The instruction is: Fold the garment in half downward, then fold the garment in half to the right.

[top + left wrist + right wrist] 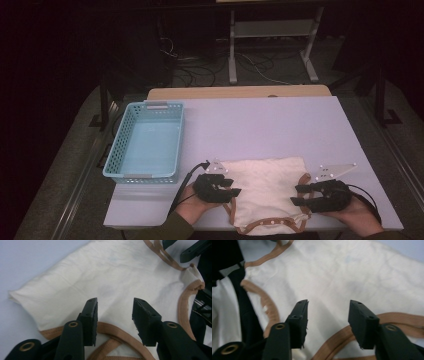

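A light-blue basket [145, 142] sits at the left of the pale surface [280, 125], apart from the cream cloth with tan straps [267, 192] lying flat near the front edge. The left gripper [231, 189] hovers at the cloth's left edge, jaws spread wide and holding nothing. The right gripper [298, 195] sits at its right edge, likewise wide open and empty.

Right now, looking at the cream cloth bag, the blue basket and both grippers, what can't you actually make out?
- Cream bag: its near edge is cut off by the bottom of the high view.
- Brown strap: its loops run behind the left gripper in the left gripper view.
- Right gripper: its open jaws hide the cloth beneath them in the right gripper view.
- Blue basket: its near wall hides part of its floor in the high view.
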Action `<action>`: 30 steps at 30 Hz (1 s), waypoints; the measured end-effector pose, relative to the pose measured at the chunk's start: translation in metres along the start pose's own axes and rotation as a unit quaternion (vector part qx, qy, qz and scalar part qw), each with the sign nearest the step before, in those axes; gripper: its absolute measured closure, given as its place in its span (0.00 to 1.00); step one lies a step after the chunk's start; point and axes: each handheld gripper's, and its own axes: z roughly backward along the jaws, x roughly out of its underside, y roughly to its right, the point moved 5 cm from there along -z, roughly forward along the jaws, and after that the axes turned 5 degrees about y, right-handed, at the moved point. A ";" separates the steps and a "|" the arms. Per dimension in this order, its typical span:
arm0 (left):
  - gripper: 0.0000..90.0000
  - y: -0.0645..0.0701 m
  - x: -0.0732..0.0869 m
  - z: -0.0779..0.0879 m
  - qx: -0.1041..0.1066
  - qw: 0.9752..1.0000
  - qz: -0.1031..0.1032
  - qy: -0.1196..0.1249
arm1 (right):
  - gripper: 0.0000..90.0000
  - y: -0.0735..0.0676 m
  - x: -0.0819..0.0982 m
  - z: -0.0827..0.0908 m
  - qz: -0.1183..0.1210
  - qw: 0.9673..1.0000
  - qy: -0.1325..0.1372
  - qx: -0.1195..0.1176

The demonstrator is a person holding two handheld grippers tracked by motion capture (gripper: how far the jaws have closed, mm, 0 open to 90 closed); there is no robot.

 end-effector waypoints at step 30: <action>0.36 -0.057 -0.024 -0.008 -0.126 0.990 0.040 0.039 | 0.41 0.055 -0.035 -0.009 -0.031 0.995 0.046 0.078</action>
